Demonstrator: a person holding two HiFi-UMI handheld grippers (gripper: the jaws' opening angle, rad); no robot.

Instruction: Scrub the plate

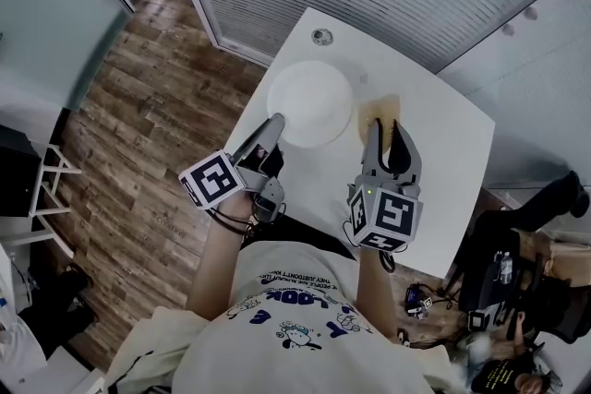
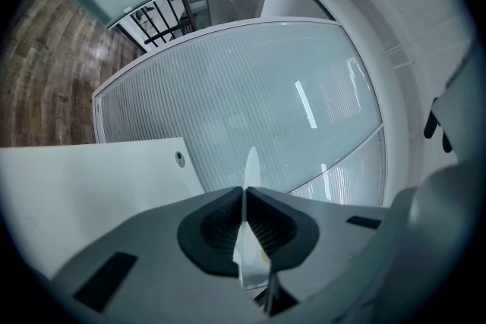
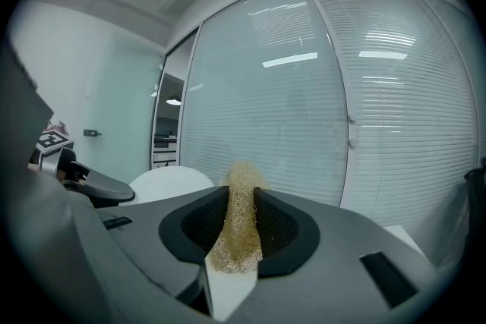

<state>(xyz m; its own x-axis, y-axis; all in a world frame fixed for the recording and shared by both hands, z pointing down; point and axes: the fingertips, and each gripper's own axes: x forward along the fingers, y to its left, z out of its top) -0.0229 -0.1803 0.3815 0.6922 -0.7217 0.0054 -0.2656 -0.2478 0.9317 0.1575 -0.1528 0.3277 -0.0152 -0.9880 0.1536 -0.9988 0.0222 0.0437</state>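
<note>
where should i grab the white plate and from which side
Take the plate by its thin rim at the near left edge, coming in from the person's side. It is round and shallow, so probably only the rim fits between jaws. The left gripper is shut on it there.

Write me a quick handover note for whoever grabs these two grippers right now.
Left gripper: jaws shut on the near rim of the plate.
Right gripper: jaws shut on the scrub pad, beside the plate and not touching it.
Plate sits over the far left part of the table.
Done: plate and pad both gripped.
Left: bring the pad onto the plate and scrub.
</note>
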